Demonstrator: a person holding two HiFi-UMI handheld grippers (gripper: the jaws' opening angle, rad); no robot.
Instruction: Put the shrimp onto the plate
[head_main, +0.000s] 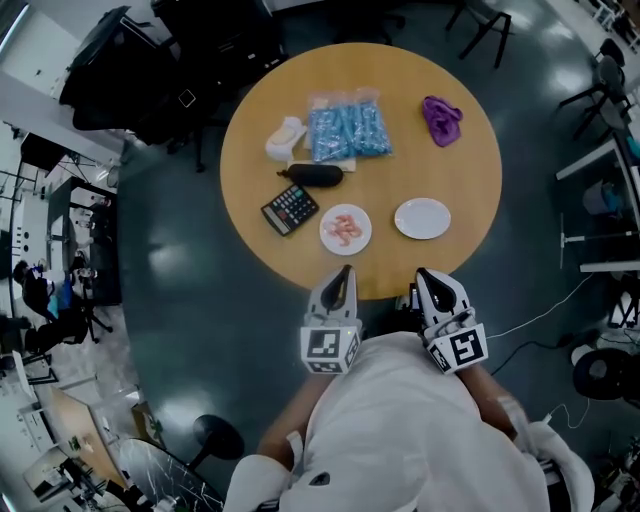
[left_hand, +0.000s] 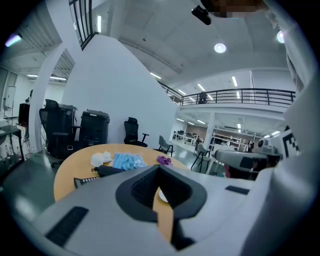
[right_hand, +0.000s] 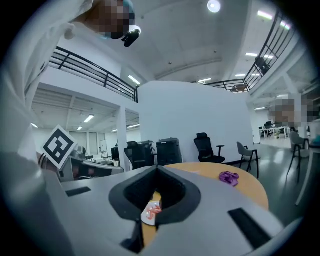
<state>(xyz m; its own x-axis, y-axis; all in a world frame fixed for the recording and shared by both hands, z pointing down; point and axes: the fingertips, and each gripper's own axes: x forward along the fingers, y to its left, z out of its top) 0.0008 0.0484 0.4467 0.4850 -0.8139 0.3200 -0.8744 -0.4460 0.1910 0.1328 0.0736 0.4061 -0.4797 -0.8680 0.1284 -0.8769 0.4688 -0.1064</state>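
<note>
Pink shrimp (head_main: 345, 226) lie in a heap on a small white plate (head_main: 328, 238) near the front of the round wooden table (head_main: 250, 150). To its right sits a second white plate (head_main: 422, 218), which is empty. My left gripper (head_main: 343, 276) and right gripper (head_main: 426, 279) hover side by side at the table's near edge, both shut with nothing between their jaws. In the right gripper view the shrimp (right_hand: 153, 209) show through the narrow slit of the right gripper (right_hand: 156, 171). The left gripper (left_hand: 159, 169) frames only a white sliver of plate (left_hand: 163, 196).
A black calculator (head_main: 290, 209), a dark elongated object (head_main: 315, 175), a bag of blue packets (head_main: 347, 128), a white cloth (head_main: 285, 137) and a purple cloth (head_main: 441, 118) lie further back. Office chairs and black cases (head_main: 150, 60) stand around the table.
</note>
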